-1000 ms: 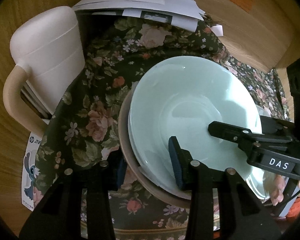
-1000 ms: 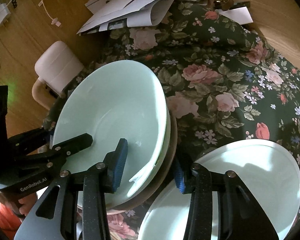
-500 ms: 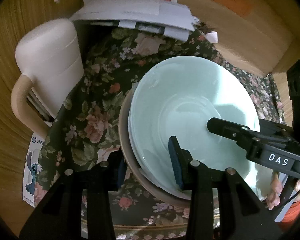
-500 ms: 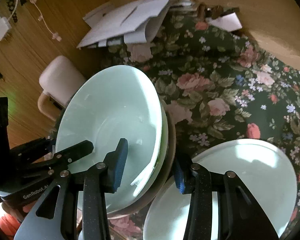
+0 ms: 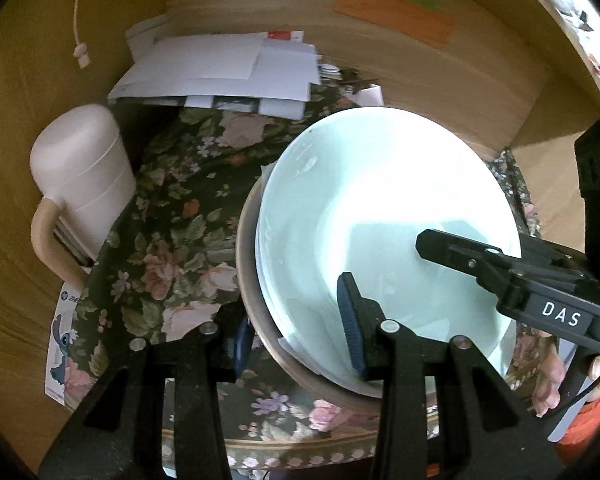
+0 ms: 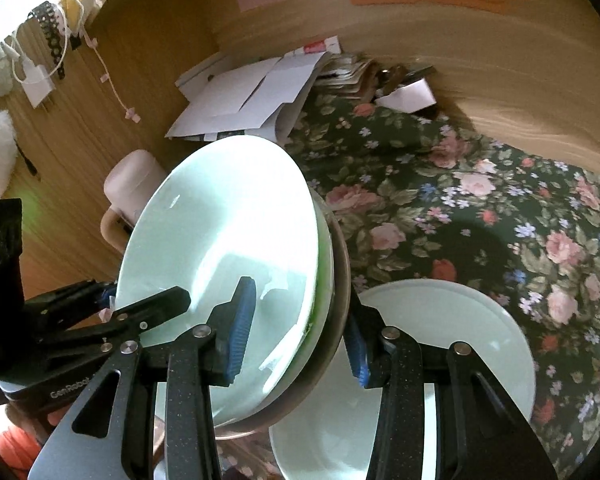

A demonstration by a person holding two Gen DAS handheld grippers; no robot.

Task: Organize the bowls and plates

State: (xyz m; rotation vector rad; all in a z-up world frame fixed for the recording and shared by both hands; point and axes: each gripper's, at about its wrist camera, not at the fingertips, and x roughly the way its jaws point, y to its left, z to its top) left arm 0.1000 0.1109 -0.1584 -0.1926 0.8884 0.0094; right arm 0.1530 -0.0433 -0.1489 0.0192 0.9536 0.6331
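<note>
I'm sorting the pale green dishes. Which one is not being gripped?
The flat pale green plate lying alone on the floral cloth. The others sit stacked in the brown-rimmed bowl, whose rim the left gripper and right gripper both clamp.

Mug [image 5: 82,172], papers [image 5: 224,70] crowd left; floral cloth [image 6: 480,208] free right.

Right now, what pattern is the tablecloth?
Dark green tablecloth with pink roses and small flowers. It shows best in the right wrist view.
</note>
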